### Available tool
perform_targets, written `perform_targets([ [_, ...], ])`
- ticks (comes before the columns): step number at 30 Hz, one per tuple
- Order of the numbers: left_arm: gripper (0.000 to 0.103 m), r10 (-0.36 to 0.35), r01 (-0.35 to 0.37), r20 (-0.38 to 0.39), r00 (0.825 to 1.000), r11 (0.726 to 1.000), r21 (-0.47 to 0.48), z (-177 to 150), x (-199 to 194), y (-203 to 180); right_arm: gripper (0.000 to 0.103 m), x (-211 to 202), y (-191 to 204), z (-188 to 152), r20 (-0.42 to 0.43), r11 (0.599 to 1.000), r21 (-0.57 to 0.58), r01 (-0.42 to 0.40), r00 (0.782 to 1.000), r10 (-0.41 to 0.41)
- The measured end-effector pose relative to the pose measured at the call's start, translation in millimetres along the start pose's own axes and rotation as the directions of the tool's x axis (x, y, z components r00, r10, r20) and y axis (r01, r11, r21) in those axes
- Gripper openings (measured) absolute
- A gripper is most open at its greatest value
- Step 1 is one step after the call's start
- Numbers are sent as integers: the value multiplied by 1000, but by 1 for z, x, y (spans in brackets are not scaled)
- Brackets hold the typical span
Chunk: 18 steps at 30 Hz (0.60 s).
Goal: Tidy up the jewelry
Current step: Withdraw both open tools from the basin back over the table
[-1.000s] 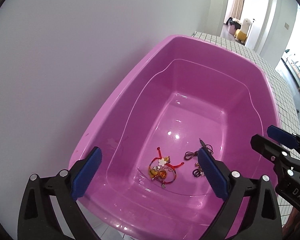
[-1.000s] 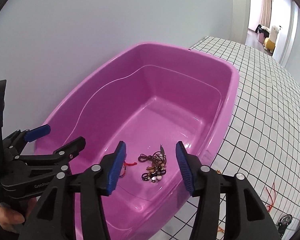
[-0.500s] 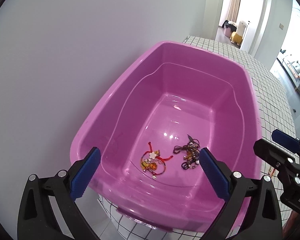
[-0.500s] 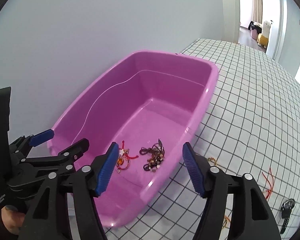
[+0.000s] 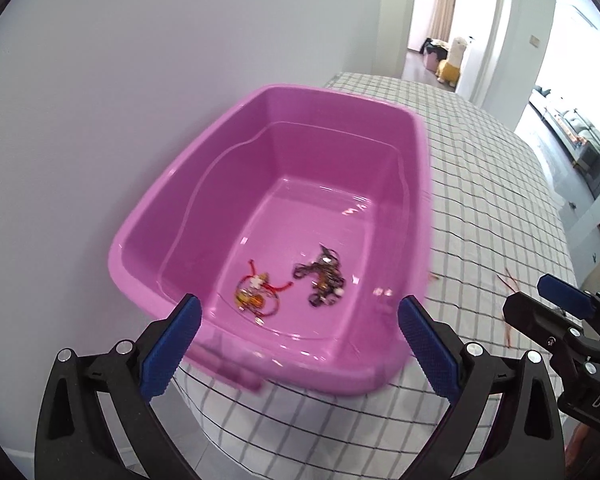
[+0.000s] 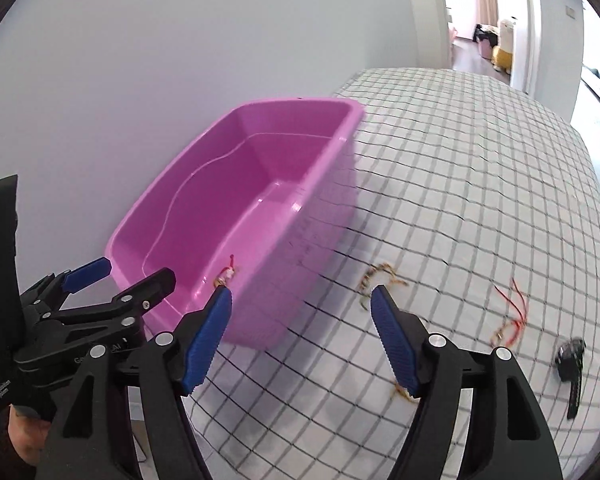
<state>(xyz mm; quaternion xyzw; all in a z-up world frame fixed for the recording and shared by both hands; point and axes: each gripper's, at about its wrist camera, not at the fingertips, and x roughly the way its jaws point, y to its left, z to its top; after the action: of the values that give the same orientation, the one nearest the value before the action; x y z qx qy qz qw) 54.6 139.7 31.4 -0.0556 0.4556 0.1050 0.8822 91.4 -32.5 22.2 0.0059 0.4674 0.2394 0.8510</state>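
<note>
Left wrist view: looks steeply down along its own fingers from close above the near end of the glossy pink plastic tub [image 5: 268, 364], facing the white wall and far doorway. Right wrist view: set further right and back, over the black-gridded white tablecloth [image 6: 480, 184], same heading. Both views share the tub, the cloth and the doorway.

Tub [image 5: 220, 152]: glossy, smooth pink plastic
Desk cover [image 6: 480, 200]: matt checked cloth
My hand-held gripper pads [image 5: 428, 344]: blue, ribbed
Bracelet [image 5: 256, 292]: red cord, shiny beads
</note>
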Motion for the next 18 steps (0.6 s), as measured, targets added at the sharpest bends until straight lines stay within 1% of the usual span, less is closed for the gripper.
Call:
perform_targets([
  [10,97,-66,65,4,998,996,59,-36,-32,-59,69,-52,-53,-63,3,998,53,37,999,-37],
  [13,97,-79,78,2,997,994,75,-49,-40,-78,69,-70,-79,-83,4,995,82,62,998,-63],
  [18,97,-92,92,-12,996,991,100,-68,-50,-111,69,-99,-121,-108,21,986,135,96,995,-100],
])
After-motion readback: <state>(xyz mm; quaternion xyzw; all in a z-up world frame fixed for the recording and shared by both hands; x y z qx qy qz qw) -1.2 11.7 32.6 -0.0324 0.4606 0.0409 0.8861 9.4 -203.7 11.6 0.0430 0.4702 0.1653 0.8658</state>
